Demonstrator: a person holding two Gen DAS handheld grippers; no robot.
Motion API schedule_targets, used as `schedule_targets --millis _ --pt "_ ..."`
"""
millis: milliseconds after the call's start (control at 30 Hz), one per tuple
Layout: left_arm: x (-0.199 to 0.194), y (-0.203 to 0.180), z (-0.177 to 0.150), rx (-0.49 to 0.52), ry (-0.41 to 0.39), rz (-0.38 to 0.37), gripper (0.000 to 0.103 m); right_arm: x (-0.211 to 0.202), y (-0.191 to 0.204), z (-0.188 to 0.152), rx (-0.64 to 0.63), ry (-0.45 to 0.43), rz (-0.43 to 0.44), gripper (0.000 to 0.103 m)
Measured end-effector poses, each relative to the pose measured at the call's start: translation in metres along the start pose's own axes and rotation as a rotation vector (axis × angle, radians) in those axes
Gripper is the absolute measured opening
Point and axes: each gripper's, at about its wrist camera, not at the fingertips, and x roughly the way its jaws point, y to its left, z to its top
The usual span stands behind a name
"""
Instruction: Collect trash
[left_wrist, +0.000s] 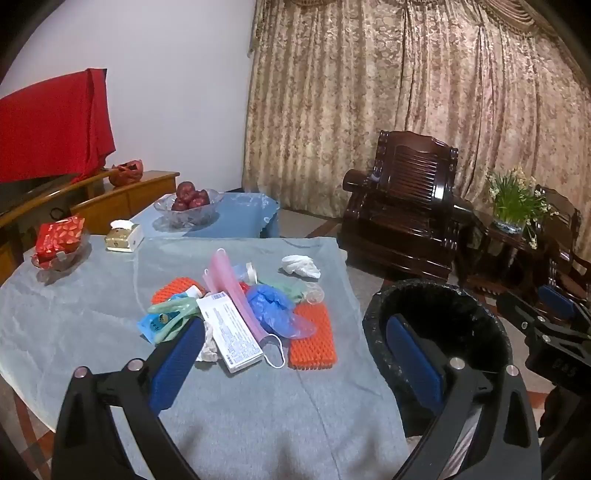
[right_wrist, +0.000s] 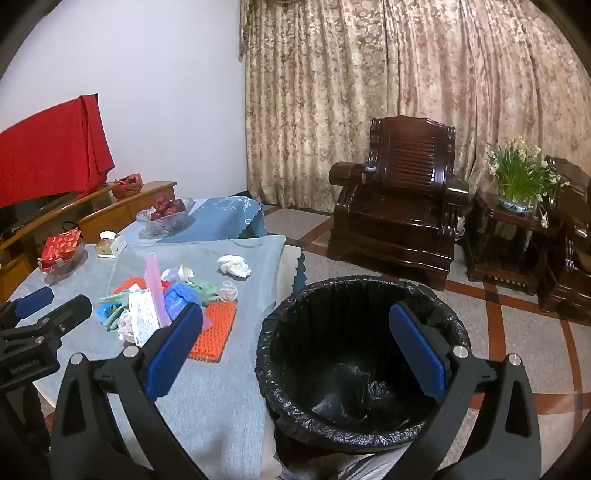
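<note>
A pile of trash lies on the grey tablecloth (left_wrist: 92, 325): a pink face mask (left_wrist: 232, 291), a white printed box (left_wrist: 232, 332), a blue plastic cover (left_wrist: 273, 302), green gloves (left_wrist: 173, 314), two orange spiky pads (left_wrist: 314, 339) and a crumpled white tissue (left_wrist: 301, 266). My left gripper (left_wrist: 295, 343) is open and empty, above the table just short of the pile. My right gripper (right_wrist: 295, 339) is open and empty above the rim of the black-lined trash bin (right_wrist: 354, 369), which stands on the floor right of the table. The pile also shows in the right wrist view (right_wrist: 162, 306).
On the far table side are a red packet in a dish (left_wrist: 59, 240), a tissue box (left_wrist: 123, 236) and a glass bowl of apples (left_wrist: 188, 203). A dark wooden armchair (left_wrist: 402, 218) and a potted plant (left_wrist: 513, 199) stand beyond the bin.
</note>
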Motion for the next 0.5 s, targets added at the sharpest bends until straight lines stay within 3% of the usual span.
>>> schedule_targets --millis 500 --pt "-0.0004 -0.0005 -0.0004 0.008 0.003 0.006 0.097 0.0002 -0.0005 -0.0005 0.003 -0.006 0.002 0.098"
